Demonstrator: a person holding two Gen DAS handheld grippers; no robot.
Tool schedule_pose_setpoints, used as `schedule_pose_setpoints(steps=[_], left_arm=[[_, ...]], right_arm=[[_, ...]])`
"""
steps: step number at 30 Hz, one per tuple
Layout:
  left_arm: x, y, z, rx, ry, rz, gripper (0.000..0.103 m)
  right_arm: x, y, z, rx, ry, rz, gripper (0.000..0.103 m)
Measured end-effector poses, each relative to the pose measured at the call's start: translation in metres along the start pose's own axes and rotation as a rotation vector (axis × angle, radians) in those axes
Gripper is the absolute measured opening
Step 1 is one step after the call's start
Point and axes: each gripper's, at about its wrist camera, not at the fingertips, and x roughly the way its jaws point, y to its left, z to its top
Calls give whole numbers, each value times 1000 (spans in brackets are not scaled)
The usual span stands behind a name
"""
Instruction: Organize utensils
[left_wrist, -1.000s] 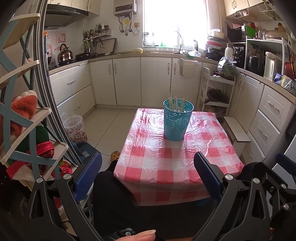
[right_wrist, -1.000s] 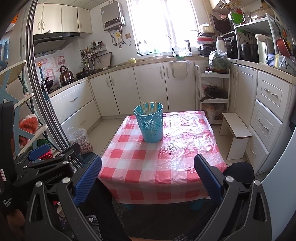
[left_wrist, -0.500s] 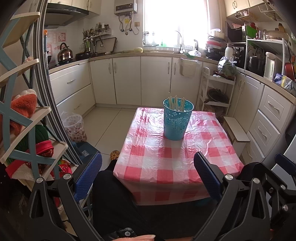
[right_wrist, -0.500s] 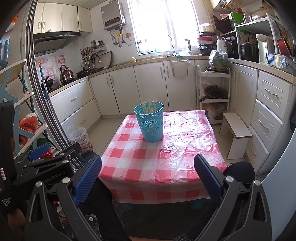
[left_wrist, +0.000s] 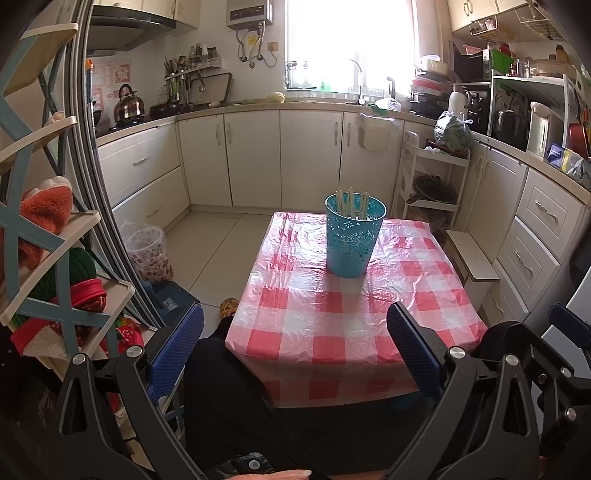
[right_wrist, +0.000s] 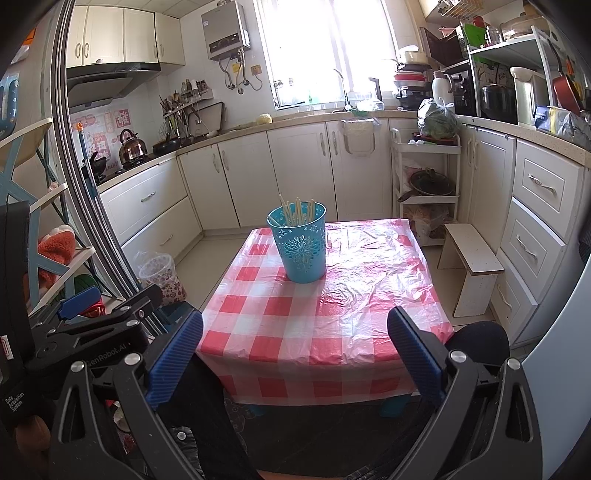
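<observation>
A teal perforated holder (left_wrist: 353, 238) (right_wrist: 299, 243) stands upright on the far half of a low table with a red-and-white checked cloth (left_wrist: 351, 314) (right_wrist: 332, 306). Several pale chopsticks (left_wrist: 351, 201) (right_wrist: 297, 212) stick up out of it. My left gripper (left_wrist: 295, 328) hangs open in front of the table's near edge, nothing between its blue pads. My right gripper (right_wrist: 295, 328) is open too and empty, held back from the near edge. In the right wrist view the left gripper's body (right_wrist: 96, 325) shows at the lower left.
A person's dark-clothed knees (left_wrist: 221, 369) (right_wrist: 476, 339) sit at the table's near edge. A shelf rack with red and orange items (left_wrist: 48, 258) stands at left, a bin with a floral liner (left_wrist: 147, 254) on the floor, a small white stool (right_wrist: 472, 266) right of the table. Cabinets line the walls.
</observation>
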Motion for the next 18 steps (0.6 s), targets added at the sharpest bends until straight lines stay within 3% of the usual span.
schedule_pose_setpoints(steps=[18], left_arm=[[2, 0, -3, 3, 6, -1, 95]], right_arm=[[1, 1, -3, 0, 4, 2, 96]])
